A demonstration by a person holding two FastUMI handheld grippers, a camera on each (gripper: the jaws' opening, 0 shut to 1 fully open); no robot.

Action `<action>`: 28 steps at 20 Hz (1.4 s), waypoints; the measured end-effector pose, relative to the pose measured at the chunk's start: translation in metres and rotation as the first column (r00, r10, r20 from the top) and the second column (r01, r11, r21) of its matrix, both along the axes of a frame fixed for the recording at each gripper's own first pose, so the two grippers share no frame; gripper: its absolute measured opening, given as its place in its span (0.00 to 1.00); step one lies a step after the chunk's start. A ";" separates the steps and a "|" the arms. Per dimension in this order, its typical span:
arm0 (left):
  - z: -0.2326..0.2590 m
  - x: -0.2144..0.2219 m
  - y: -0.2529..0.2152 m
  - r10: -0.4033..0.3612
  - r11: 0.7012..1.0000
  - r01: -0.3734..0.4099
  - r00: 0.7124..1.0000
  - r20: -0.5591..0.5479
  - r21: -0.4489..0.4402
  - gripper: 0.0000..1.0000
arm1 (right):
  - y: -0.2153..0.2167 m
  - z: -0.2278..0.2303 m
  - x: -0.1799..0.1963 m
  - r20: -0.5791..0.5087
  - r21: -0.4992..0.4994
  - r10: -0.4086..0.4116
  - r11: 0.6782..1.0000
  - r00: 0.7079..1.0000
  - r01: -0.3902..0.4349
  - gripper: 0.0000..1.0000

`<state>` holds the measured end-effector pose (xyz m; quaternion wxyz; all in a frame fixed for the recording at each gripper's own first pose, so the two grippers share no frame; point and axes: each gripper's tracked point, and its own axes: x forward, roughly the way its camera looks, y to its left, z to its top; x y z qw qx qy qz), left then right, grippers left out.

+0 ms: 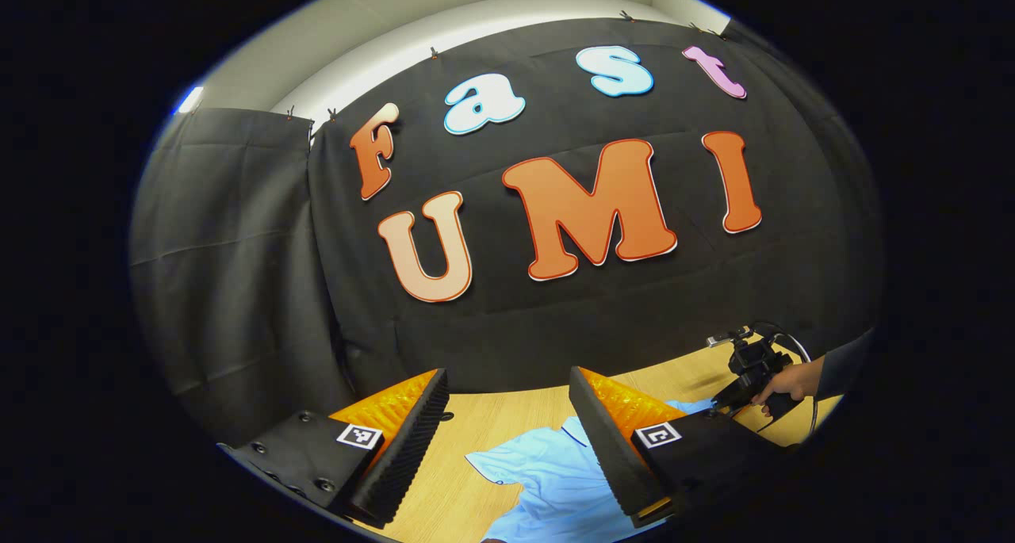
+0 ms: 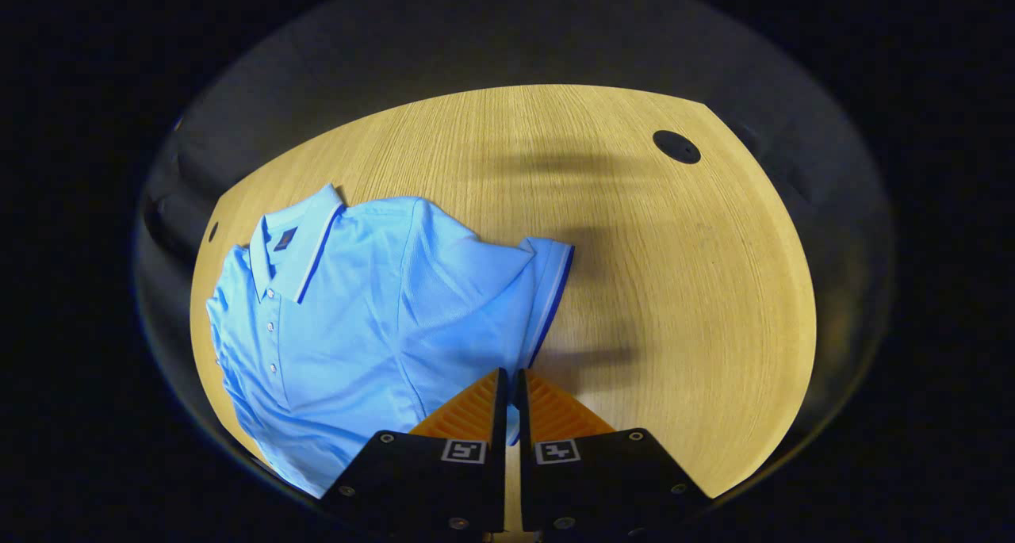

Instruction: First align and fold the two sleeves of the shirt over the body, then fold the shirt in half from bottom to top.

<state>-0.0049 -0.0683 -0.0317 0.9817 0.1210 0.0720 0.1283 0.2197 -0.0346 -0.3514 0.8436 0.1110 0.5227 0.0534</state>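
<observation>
The light blue polo shirt (image 2: pixel 357 313) lay face up on the wooden bench (image 2: pixel 674 289), toward the left side of the right gripper view, with its collar (image 2: pixel 297 246) at the far left and a row of small buttons (image 2: pixel 270 325) running down the placket. One short sleeve (image 2: pixel 547 289), trimmed with a darker blue band, reached out to the right over bare wood. A dark round hole (image 2: pixel 676 146) sat in the bench top at the far right, well apart from the shirt.

The right claw (image 2: pixel 509 384) was closed, its two fingers nearly touching with only a thin slit between them. Its tips sat at the near edge of the shirt, just below the sleeve's hem; whether any cloth was pinched between them could not be told.

In the left gripper view, the left claw (image 1: pixel 507 416) was wide open and held nothing, raised above the bench and aimed mostly at the booth's black cloth wall (image 1: pixel 238 289). Between and below its fingers a part of the shirt (image 1: pixel 547 472) showed, lying flat on the wood with a dark-edged hem on its left. Farther off at the right of that view, a hand (image 1: pixel 785 384) in a dark sleeve (image 1: pixel 844 365) held the other gripper low over the bench, close to the shirt's far edge, with a cable (image 1: pixel 801 361) looping up behind it.
</observation>
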 end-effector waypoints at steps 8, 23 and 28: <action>-0.001 0.003 -0.005 0.018 1.000 -0.018 1.000 -0.004 -0.003 1.00 | 0.041 0.035 0.008 0.093 0.179 0.045 0.982 0.995 -0.062 0.05; -0.014 0.004 0.015 0.061 0.998 -0.062 0.998 -0.021 -0.028 1.00 | 0.160 0.090 -0.006 0.284 0.287 0.266 0.893 0.921 -0.346 0.06; -0.029 0.007 0.041 0.090 0.991 -0.094 0.995 -0.041 -0.098 1.00 | 0.166 0.098 -0.022 0.323 0.226 0.338 0.880 0.884 -0.419 0.18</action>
